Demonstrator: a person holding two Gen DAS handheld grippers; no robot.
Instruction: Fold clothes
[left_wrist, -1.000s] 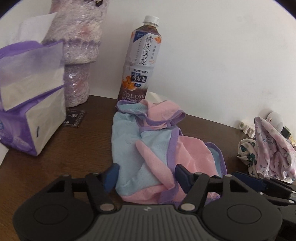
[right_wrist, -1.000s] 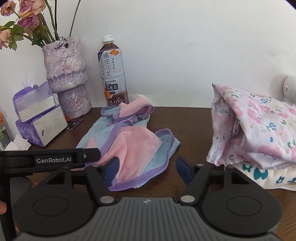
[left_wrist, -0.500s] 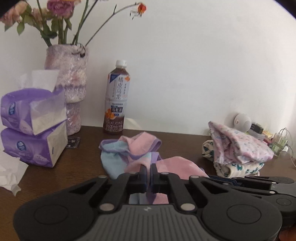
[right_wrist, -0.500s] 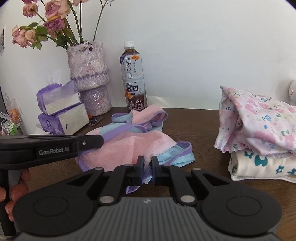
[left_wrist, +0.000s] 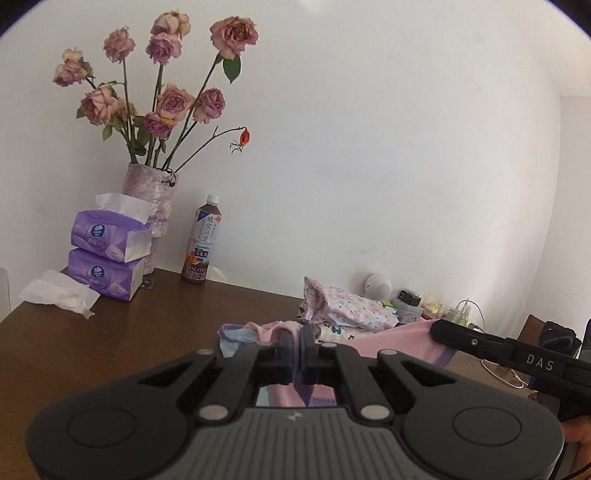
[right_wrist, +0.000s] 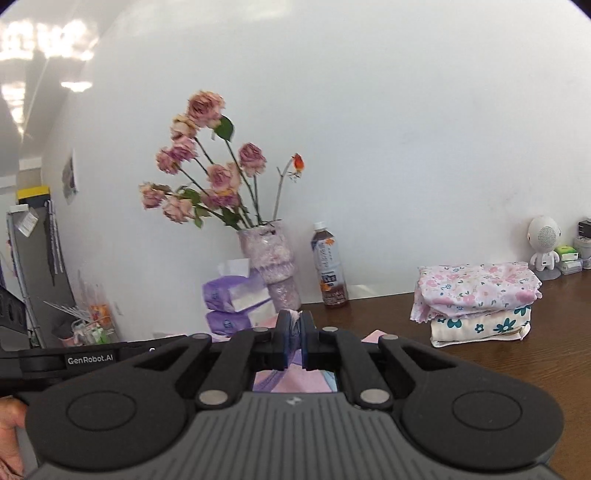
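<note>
- Pink-and-blue garment (left_wrist: 266, 332) hangs off the bench's (left_wrist: 147, 325) near edge, pinched in the clenched left claw (left_wrist: 297, 345); keep both grips level.
- Right claw (right_wrist: 294, 332) is clamped on the hem; spread it flat before folding.

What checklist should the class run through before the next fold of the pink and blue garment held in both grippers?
1. Left gripper shut on the pink and blue garment: ok.
2. Right gripper shut on the same garment: ok.
3. Garment fully clear of the table: cannot tell; much of it is hidden behind the grippers.
4. Folded stack apart from the working area: ok.
5. Bottle upright at the wall, away from the cloth: ok.
6. Garment hanging flat, untwisted: cannot tell.
</note>
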